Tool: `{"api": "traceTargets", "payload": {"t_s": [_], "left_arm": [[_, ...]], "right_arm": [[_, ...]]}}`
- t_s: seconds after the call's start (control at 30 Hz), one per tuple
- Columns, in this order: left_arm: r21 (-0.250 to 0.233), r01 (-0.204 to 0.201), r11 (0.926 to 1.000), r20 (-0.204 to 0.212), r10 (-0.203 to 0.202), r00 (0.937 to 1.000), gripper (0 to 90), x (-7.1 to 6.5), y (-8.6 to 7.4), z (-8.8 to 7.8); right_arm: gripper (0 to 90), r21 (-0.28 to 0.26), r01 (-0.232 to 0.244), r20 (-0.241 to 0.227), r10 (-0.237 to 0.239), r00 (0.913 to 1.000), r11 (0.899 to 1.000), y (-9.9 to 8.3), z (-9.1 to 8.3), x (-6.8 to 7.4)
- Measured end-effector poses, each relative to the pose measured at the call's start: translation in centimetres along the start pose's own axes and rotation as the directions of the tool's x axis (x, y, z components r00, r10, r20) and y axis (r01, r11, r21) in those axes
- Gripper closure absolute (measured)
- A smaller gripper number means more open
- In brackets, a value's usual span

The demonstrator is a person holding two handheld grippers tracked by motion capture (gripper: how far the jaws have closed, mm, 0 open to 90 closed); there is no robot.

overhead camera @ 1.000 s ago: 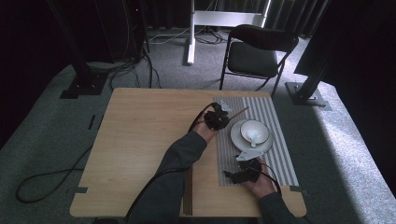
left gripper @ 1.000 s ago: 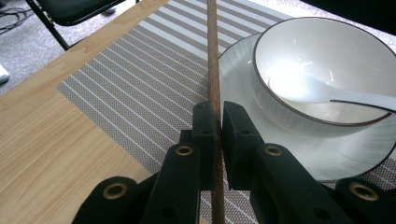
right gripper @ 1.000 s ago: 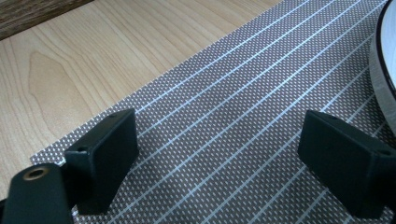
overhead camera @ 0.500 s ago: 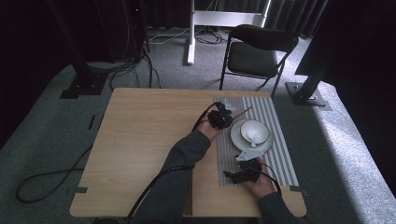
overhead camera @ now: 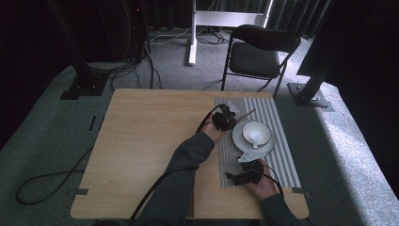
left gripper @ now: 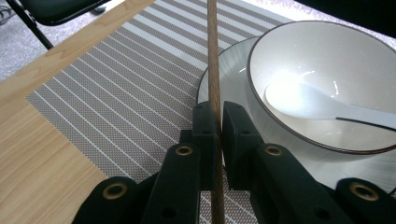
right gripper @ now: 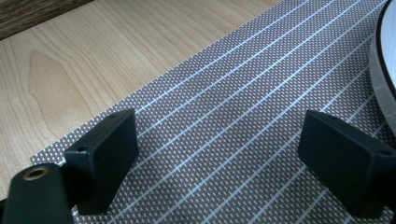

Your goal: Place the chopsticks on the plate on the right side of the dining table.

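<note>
Chopstick (left gripper: 214, 70) is the item in hand. Nearest the person, right gripper (right gripper: 233, 172) rests low over the striped placemat (right gripper: 224, 93), jaws spread wide, nothing between them. Farther off, left gripper (left gripper: 217, 126) has its jaws clamped on the chopstick, just left of the plate (left gripper: 219, 74) carrying the white bowl (left gripper: 327, 60) and spoon (left gripper: 308, 102).

I've got one thin brown wooden chopstick (left gripper: 214, 70) pinched between the jaws. It slants out over the striped placemat (left gripper: 116, 93), just beside the plate's rim.
</note>
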State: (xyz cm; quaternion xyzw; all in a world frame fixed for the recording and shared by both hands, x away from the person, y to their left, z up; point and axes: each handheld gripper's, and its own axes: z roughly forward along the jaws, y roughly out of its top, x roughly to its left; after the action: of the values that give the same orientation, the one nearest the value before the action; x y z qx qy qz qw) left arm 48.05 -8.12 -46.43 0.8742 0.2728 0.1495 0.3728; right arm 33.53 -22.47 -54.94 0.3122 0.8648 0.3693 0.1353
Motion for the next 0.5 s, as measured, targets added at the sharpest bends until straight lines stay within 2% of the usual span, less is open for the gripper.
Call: {"api": "traceTargets", "payload": {"t_s": [0.5], "left_arm": [[0.022, -0.020, 0.9996, 0.016, 0.019, 0.9997, 84.0, -0.6, 0.2, 2.3]], "right_arm": [[11.1, 0.000, 0.000, 0.000, 0.000, 1.0000, 1.000, 0.0, 0.0, 0.0]]}}
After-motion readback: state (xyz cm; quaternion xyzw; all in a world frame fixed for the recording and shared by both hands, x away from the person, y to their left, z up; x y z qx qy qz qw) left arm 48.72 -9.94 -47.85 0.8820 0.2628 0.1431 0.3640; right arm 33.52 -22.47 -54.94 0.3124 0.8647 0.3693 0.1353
